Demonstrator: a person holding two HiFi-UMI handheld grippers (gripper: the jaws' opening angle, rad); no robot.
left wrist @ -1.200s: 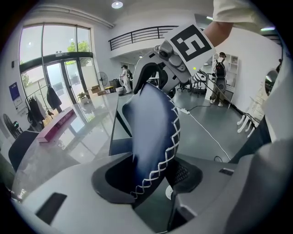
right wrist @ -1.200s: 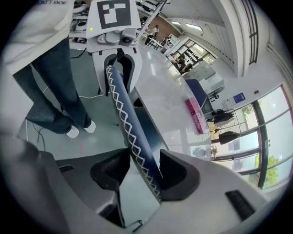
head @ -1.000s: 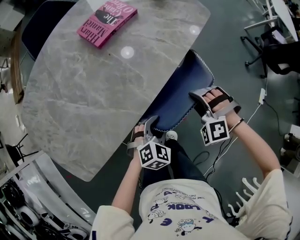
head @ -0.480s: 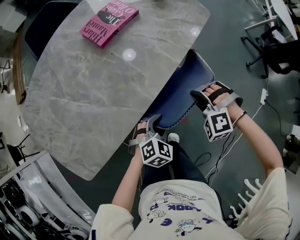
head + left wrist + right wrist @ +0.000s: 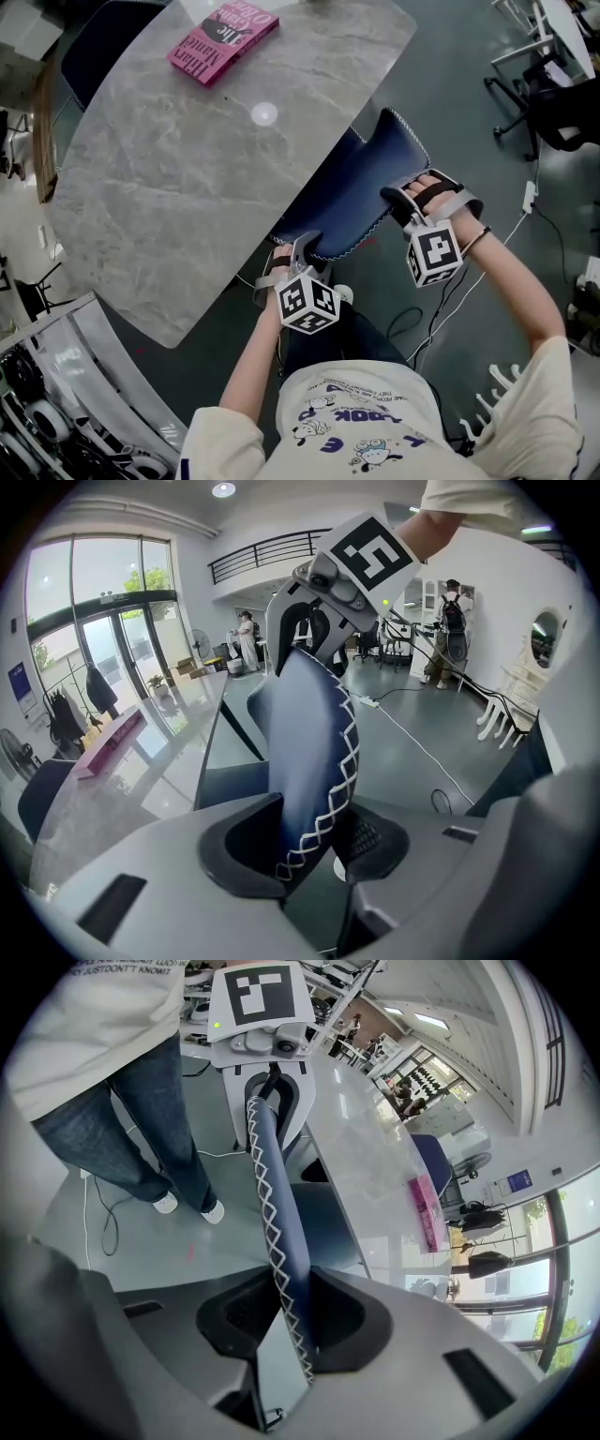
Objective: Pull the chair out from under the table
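Chair (image 5: 361, 187) slid outward, backrest clamped in 2 tools (image 5: 305, 246) (image 5: 396, 195).

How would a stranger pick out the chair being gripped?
Find the big grey marble table. At its edge nearest the person stands a navy chair, seat partly under it. Unlike the dark chair at the far corner, it has white cross-stitching along its back, with the left claw and right claw clamped there.

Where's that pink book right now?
In the head view the book lies flat at the top left, on the far end of the table, well away from the chair at the table's right edge.
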